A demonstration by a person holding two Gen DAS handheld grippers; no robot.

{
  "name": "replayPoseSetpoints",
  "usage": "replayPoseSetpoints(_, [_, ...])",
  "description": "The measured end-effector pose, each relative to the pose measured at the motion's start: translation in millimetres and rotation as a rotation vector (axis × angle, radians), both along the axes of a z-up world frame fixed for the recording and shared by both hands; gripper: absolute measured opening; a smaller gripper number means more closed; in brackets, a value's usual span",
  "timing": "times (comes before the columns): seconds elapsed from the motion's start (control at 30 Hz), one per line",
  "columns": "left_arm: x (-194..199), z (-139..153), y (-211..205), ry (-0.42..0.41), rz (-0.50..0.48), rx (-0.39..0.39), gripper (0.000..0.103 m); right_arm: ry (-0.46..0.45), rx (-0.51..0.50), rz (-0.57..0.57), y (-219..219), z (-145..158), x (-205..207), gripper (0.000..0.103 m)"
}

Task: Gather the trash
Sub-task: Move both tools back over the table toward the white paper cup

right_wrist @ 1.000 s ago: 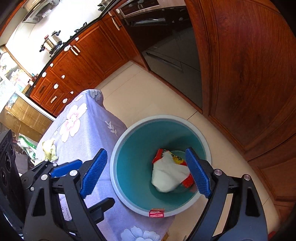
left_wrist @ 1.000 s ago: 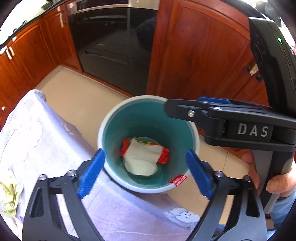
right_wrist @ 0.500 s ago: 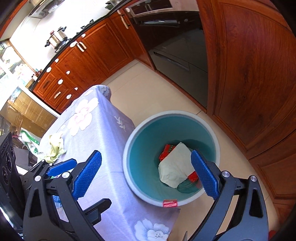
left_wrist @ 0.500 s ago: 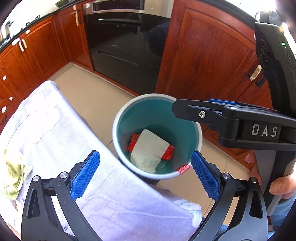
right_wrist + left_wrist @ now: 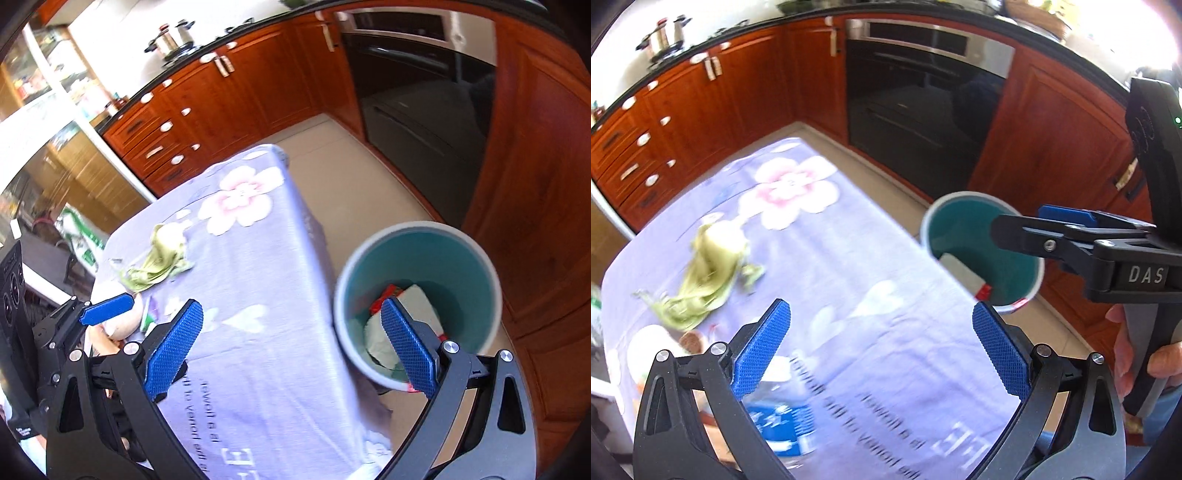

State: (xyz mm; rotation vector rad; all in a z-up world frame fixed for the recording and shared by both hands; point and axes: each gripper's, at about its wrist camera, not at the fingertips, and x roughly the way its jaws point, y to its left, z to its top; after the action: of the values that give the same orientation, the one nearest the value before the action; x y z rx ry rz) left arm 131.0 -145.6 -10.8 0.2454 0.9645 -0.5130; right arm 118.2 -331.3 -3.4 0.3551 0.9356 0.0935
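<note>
My left gripper (image 5: 882, 350) is open and empty over the lilac flowered tablecloth (image 5: 849, 280). A crumpled green scrap (image 5: 705, 273) lies on the cloth ahead and to its left. The teal-lined bin (image 5: 964, 229) stands on the floor beyond the table's right edge and holds a white and red wrapper (image 5: 964, 273). My right gripper (image 5: 291, 349) is open and empty too, straddling the table edge and the bin (image 5: 424, 254). The wrapper (image 5: 406, 299) lies at the bin's bottom. The green scrap (image 5: 159, 262) sits far left on the cloth (image 5: 258, 277).
A clear bottle with a blue label (image 5: 779, 421) lies under my left finger. A pale round object (image 5: 125, 325) and a small green-white packet (image 5: 147, 317) lie near the left gripper (image 5: 107, 308). Red wooden cabinets (image 5: 1052, 140) and a dark oven (image 5: 916, 110) ring the beige floor.
Both grippers have swung left and up, from over the bin to over the table. The bin has slid to the right of both views, and the green scrap has come nearer the middle.
</note>
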Motion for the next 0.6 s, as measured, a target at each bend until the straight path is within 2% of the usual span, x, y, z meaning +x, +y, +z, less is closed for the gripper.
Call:
replayPoseSetpoints(0.13, [-5, 4, 55, -0.009, 0.081, -0.013, 0.099, -0.024, -0.042, 0.086, 46, 9, 6, 0.093])
replayPoseSetpoints(0.33, [-10, 11, 134, -0.025, 0.182, -0.028, 0.099, -0.079, -0.191, 0.268, 134, 22, 14, 0.093])
replayPoseSetpoints(0.6, [-9, 2, 227, -0.011, 0.307, -0.026, 0.099, -0.010, -0.145, 0.411, 220, 16, 41, 0.093])
